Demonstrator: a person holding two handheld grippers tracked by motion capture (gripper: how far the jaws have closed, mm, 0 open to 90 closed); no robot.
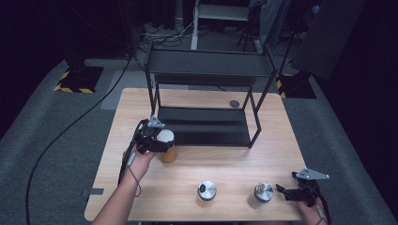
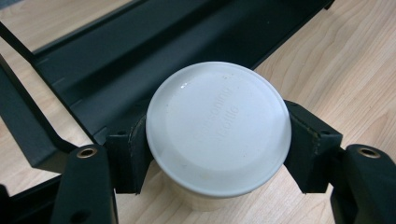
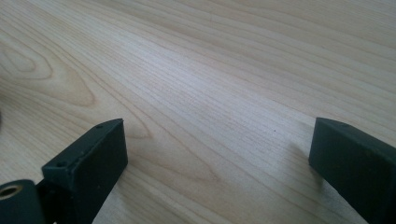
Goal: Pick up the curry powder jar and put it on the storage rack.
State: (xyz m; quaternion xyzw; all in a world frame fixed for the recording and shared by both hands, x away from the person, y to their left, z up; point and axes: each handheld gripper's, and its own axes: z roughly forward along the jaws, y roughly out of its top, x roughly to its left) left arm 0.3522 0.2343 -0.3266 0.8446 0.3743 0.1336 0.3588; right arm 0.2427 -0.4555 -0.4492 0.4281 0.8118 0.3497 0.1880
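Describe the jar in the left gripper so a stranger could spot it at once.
Find the black two-tier rack on the wooden table. At its front left corner, the left gripper clamps a jar. Its flat white lid and amber body distinguish it from the two silver-topped containers nearer the person.

White-lidded jar (image 2: 218, 128) — upright, beside shelf (image 2: 140, 56)

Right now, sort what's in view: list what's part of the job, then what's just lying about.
Likely in the job:
left gripper, shut on white-lidded jar
black rack just beyond it

Lying about:
two metal-lidded jars
right gripper, open over table
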